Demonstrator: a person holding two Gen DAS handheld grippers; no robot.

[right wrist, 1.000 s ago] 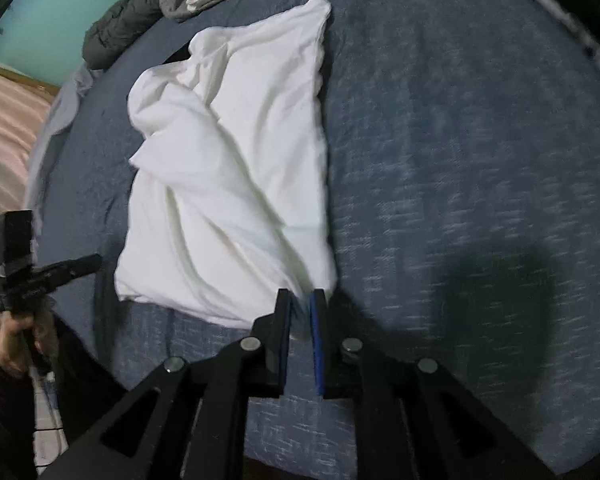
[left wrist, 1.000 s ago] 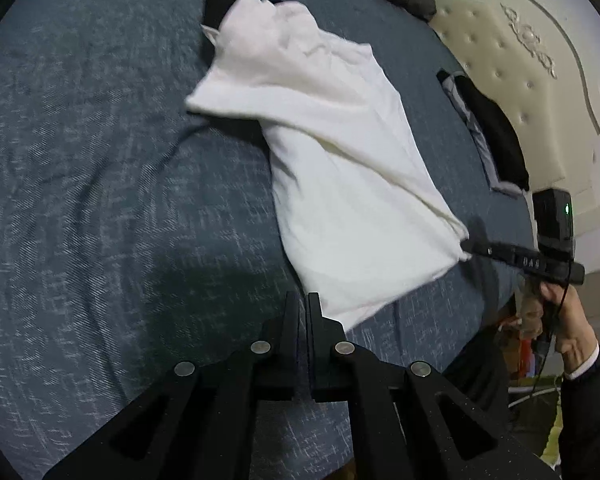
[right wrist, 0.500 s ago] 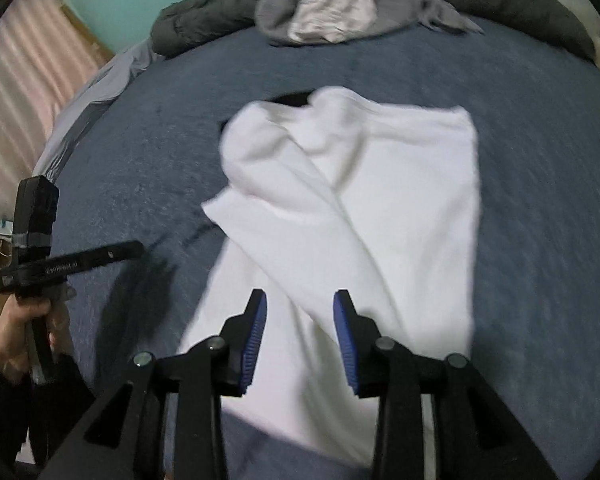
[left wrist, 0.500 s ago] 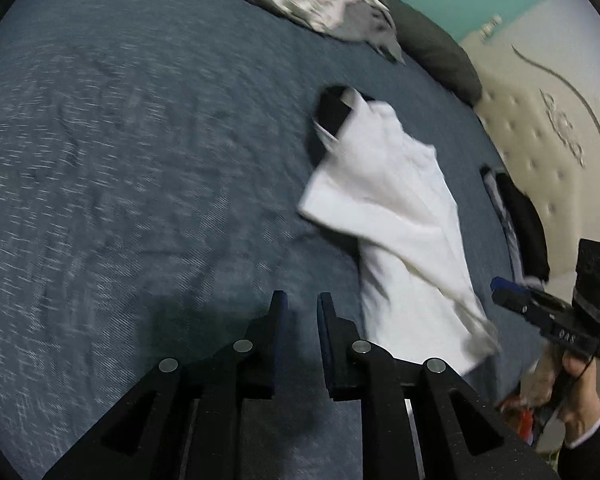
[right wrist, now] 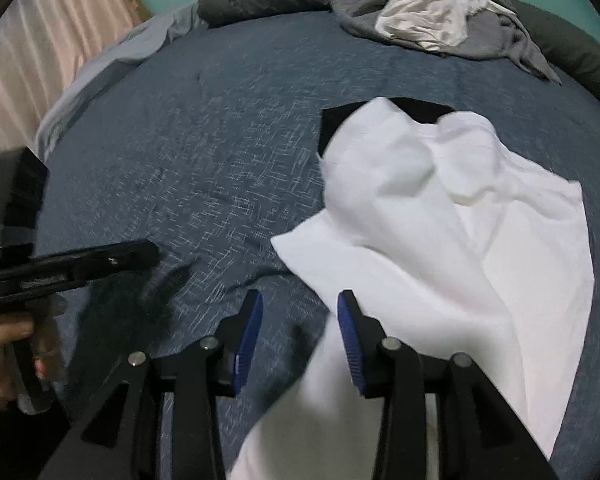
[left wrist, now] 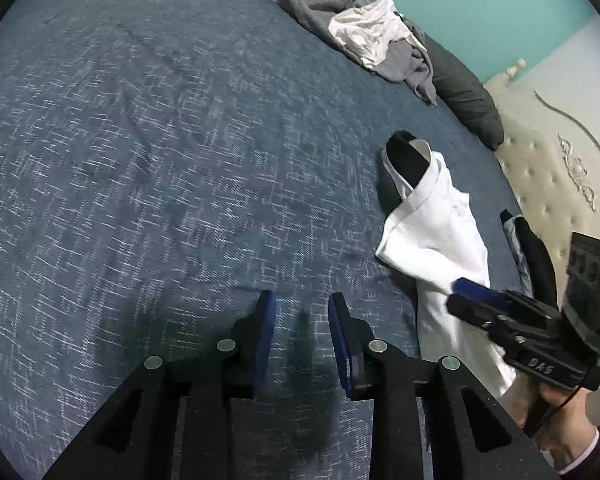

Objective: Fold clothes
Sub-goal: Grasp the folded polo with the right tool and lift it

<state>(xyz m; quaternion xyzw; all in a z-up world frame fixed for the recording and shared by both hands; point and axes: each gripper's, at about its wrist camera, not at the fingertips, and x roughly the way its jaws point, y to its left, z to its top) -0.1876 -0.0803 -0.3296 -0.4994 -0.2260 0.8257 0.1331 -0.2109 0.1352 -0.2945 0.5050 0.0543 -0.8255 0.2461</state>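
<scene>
Now | left claw point(left wrist: 301, 336) wide, empty | right claw point(right wrist: 300, 332) wide, over white shirt point(right wrist: 440, 232) | label "DAS" point(left wrist: 540, 367)

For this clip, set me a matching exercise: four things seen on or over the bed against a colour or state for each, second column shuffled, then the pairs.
Things
1. white garment
2. bedspread
3. left gripper
4. heap of clothes by the wall

States
A. grey and off-white, crumpled
B. jaws open, over bare bedspread
C. dark blue with pale flecks
D. partly folded, lying flat

Pairs: 1-D, 2-C, 3-B, 4-A
</scene>
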